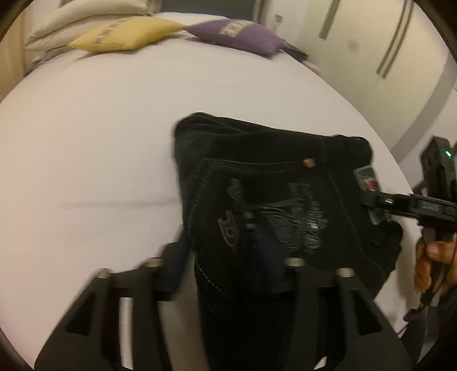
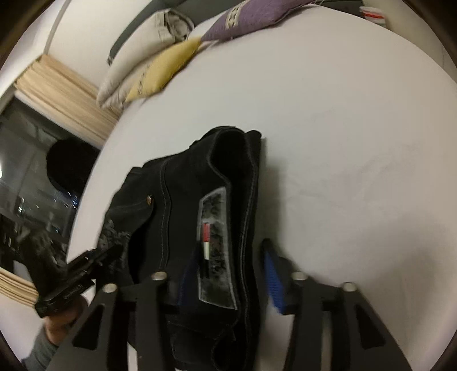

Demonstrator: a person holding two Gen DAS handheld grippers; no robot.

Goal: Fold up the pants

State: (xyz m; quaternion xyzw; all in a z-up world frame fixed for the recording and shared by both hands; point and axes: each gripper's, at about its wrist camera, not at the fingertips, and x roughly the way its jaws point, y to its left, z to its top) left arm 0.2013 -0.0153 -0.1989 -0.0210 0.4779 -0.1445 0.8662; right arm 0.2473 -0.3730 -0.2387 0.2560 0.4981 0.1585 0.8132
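The black pants (image 1: 274, 199) lie folded in a thick bundle on the white bed (image 1: 100, 142), back pocket with grey print and the waistband label facing up. My left gripper (image 1: 220, 251) has its jaws apart around the bundle's near left edge, blue pads on either side of the fabric. My right gripper (image 2: 228, 271) also stands with jaws apart around the waistband label (image 2: 217, 251); it shows from the side in the left wrist view (image 1: 371, 199). The pants fill the right wrist view (image 2: 185, 199), and the left gripper (image 2: 94, 256) appears there at the lower left.
A yellow cushion (image 1: 125, 34), a purple cushion (image 1: 237, 35) and stacked beige pillows (image 1: 85, 17) lie at the head of the bed. A wardrobe (image 1: 385, 57) stands on the right. A dark window (image 2: 34, 177) with a beige curtain (image 2: 65, 94) is on the left.
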